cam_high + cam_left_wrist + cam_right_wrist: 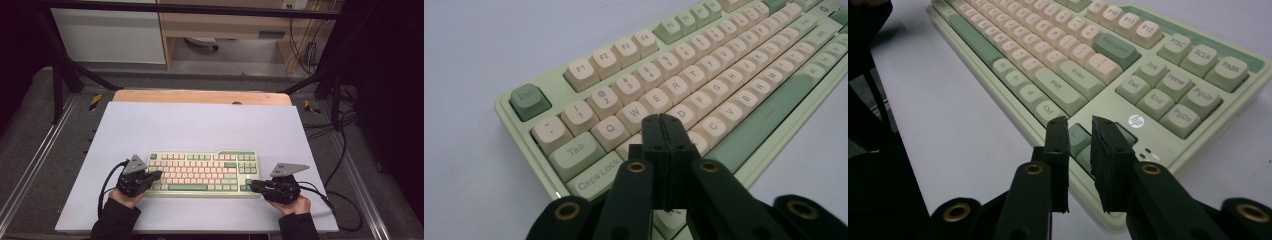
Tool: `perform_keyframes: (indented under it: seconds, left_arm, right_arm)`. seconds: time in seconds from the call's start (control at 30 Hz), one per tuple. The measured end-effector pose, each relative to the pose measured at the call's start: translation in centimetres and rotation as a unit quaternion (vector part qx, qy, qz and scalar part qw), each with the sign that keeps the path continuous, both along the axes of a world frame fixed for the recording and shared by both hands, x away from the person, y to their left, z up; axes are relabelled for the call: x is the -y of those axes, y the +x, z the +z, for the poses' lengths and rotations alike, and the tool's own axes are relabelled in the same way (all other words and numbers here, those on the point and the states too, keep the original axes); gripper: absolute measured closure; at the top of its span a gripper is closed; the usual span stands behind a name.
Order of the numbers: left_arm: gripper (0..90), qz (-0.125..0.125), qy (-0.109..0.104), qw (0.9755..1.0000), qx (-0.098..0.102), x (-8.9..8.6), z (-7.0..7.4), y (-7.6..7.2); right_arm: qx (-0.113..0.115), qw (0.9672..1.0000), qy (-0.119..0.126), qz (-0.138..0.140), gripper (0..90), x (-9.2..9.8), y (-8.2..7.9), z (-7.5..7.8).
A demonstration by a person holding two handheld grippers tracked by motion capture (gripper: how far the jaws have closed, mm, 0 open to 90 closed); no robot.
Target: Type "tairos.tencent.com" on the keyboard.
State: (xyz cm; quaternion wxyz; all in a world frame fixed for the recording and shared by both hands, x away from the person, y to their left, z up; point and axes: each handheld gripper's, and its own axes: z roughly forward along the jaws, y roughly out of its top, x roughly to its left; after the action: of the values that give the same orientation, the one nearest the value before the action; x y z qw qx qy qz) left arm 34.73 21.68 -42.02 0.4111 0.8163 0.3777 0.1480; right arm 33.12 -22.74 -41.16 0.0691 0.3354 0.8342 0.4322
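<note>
Green and cream keyboard (202, 172) on white table (200, 125)

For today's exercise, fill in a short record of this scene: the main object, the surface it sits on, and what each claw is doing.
main object: green and cream keyboard, flat on the mat
surface: pale mat over a wooden table
left claw: jaws shut together, tips over the letter keys near the keyboard's left end
right claw: small gap between the jaws, nothing gripped, over the arrow keys at the right front corner
hands: one behind each claw at the near edge

The high view looks down from overhead; both gripper views sit close, sharing the keyboard (202, 173) from opposite ends.
</note>
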Motion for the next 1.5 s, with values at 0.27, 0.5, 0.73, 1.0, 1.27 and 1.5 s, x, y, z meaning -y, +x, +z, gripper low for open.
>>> perform_keyframes:
  seconds: [0.27, 0.5, 0.73, 1.0, 1.27, 1.5]
  left_arm:
    - [90.0, 0.0, -0.003, 1.0, -0.002, 0.0, 0.0, 0.0]
    - [90.0, -0.001, -0.003, 1.0, -0.003, 0.0, -0.1, 0.1]
    - [90.0, -0.001, -0.003, 1.0, -0.003, 0.0, -0.1, 0.1]
    - [90.0, -0.001, -0.003, 1.0, -0.003, 0.0, -0.1, 0.1]
    - [90.0, -0.002, -0.003, 1.0, -0.003, 0.0, -0.1, 0.1]
    - [90.0, -0.002, -0.004, 1.0, -0.003, 0.0, -0.1, 0.1]
  right_arm:
    - [0.003, 0.9996, -0.014, 0.023, 89.9, -1.8, 0.4, 0.4]
    - [0.01, 0.9993, -0.001, 0.037, 90.0, -3.6, 0.9, 0.9]
    - [0.016, 0.9996, 0.006, 0.023, 90.0, -5.3, 1.5, 1.3]
    - [0.017, 0.9997, 0.013, 0.013, 90.0, -6.7, 2.5, 1.4]
    - [0.026, 0.9996, 0.008, 0.01, 90.0, -8.7, 3.2, 1.5]
    - [0.035, 0.9994, 0.006, -0.005, 90.0, -10.4, 4.0, 1.4]
